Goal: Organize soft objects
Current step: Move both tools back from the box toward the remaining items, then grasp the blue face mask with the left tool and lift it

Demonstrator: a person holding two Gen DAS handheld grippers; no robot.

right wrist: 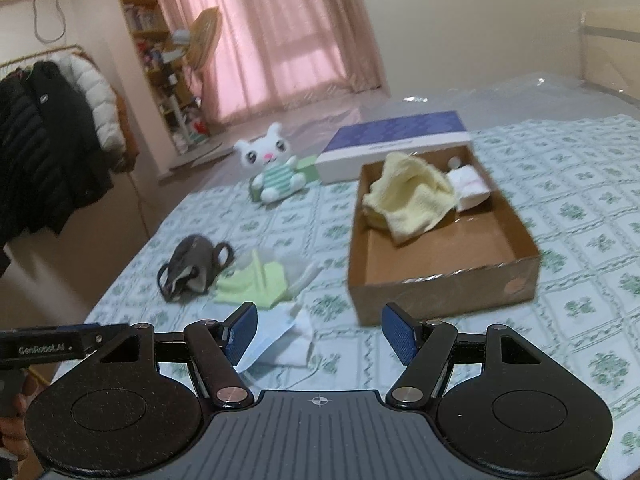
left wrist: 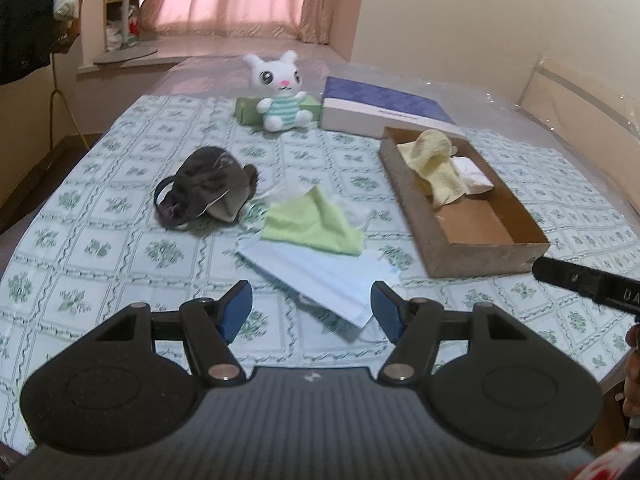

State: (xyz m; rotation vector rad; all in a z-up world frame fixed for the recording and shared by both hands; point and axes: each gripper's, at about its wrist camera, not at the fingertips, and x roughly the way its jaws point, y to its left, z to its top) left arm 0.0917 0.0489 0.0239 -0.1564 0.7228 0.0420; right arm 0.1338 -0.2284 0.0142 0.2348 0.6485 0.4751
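Note:
A brown cardboard box (left wrist: 486, 258) (right wrist: 440, 294) on the bed holds a yellow towel (left wrist: 434, 166) (right wrist: 412, 192) and a small white cloth (left wrist: 472, 176) (right wrist: 468, 184). A light blue face mask (left wrist: 320, 276) (right wrist: 280, 344) lies under a green cloth (left wrist: 312, 222) (right wrist: 256, 280). A dark mask (left wrist: 204, 184) (right wrist: 192, 264) lies to the left. A white plush bunny (left wrist: 282, 94) (right wrist: 272, 168) sits at the back. My left gripper (left wrist: 312, 312) is open, just over the blue mask's near corner. My right gripper (right wrist: 320, 334) is open and empty before the box.
A blue and white flat box (left wrist: 384, 110) (right wrist: 396, 140) lies behind the cardboard box. A green box (left wrist: 250, 110) stands behind the bunny. The bedspread (left wrist: 100, 248) has a green check pattern. Coats (right wrist: 52, 128) hang at the left.

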